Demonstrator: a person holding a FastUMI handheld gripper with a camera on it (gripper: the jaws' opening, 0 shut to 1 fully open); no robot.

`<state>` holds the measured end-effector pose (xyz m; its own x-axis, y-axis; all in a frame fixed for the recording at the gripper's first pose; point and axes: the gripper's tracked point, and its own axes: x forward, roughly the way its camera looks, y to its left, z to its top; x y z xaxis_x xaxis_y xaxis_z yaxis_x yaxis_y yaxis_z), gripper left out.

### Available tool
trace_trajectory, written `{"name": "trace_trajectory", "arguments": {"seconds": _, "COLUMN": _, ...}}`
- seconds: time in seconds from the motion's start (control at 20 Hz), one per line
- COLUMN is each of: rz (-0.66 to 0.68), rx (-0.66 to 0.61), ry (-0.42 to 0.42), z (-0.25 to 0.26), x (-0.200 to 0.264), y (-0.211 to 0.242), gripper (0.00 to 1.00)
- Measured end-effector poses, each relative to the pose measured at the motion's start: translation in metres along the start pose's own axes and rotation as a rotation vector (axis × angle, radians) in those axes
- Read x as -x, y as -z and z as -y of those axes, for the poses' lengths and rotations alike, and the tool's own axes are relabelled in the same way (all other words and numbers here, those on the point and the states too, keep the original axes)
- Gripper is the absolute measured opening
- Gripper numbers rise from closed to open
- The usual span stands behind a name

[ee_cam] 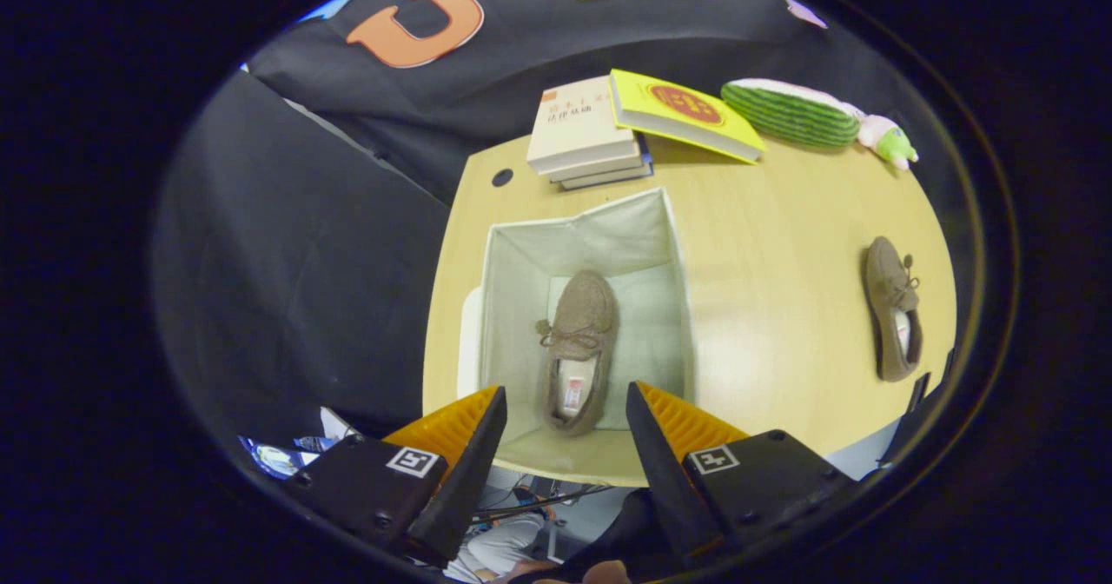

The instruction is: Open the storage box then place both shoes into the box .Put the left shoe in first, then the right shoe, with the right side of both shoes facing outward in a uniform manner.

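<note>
Gripper fingers spread, empty, above open fabric storage box holding one brown moccasin. Second moccasin well apart on table. Book cover writing too small to read.

A light wooden table with a rounded far edge fills the middle of the booth. A small dark round hole sits at its far left corner. Black cloth hangs behind and to the left of the table. Below its near edge lie cables and clutter, perhaps on the floor. Lighting is even, leaving a soft sheen on the tabletop.
</note>
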<state>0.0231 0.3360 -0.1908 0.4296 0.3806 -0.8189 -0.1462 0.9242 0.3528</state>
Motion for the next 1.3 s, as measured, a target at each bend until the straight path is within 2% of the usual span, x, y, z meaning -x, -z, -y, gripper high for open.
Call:
{"name": "trace_trajectory", "arguments": {"seconds": 0.15, "rz": 0.087, "rx": 0.022, "ry": 0.007, "z": 0.030, "x": 0.041, "y": -0.015, "gripper": 0.89}}
{"name": "trace_trajectory", "arguments": {"seconds": 0.4, "rz": 0.214, "rx": 0.022, "ry": 0.087, "z": 0.116, "x": 0.093, "y": -0.047, "gripper": 0.90}}
{"name": "trace_trajectory", "arguments": {"seconds": 0.65, "rz": 0.203, "rx": 0.029, "ry": 0.158, "z": 0.219, "x": 0.124, "y": -0.050, "gripper": 0.90}}
{"name": "trace_trajectory", "arguments": {"seconds": 0.8, "rz": 0.171, "rx": 0.005, "ry": 0.200, "z": 0.287, "x": 0.122, "y": -0.049, "gripper": 0.90}}
{"name": "trace_trajectory", "arguments": {"seconds": 1.05, "rz": 0.062, "rx": -0.067, "ry": 0.224, "z": 0.387, "x": 0.099, "y": -0.035, "gripper": 0.90}}
{"name": "trace_trajectory", "arguments": {"seconds": 1.3, "rz": -0.065, "rx": -0.090, "ry": 0.192, "z": 0.440, "x": 0.054, "y": -0.017, "gripper": 0.89}}
